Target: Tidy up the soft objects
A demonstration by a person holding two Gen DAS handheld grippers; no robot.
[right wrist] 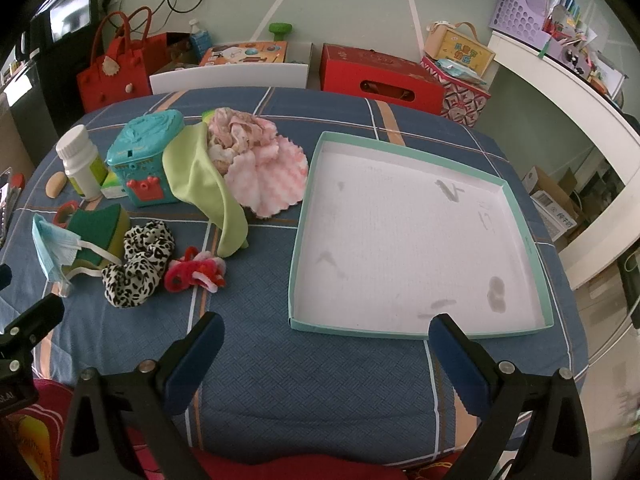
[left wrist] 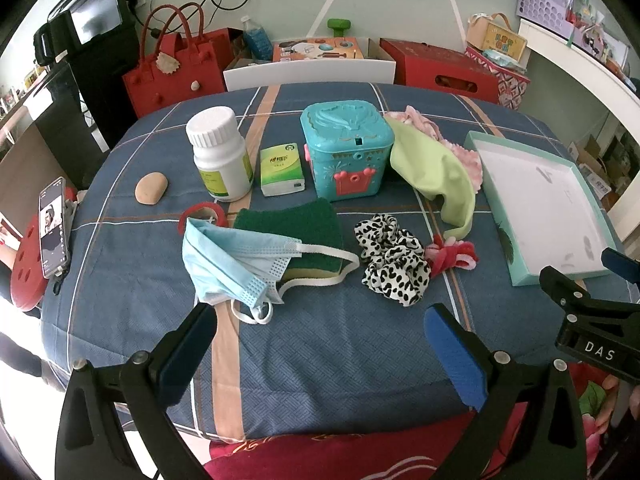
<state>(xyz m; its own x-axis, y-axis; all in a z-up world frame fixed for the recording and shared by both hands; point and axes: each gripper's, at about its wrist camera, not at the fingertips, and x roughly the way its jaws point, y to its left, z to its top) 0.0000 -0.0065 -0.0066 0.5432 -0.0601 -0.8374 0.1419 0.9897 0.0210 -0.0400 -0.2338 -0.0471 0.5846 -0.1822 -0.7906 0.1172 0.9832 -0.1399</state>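
Claws both gape wide and hold nothing: left claw (left wrist: 318, 344) hangs over the table (left wrist: 360, 360) just short of the blue face mask (left wrist: 228, 258) draped on a green sponge (left wrist: 296, 228); right claw (right wrist: 326, 354) hovers at the near rim of the shallow tray (right wrist: 420, 334), leopard scrunchie (right wrist: 138, 268) lying to its left
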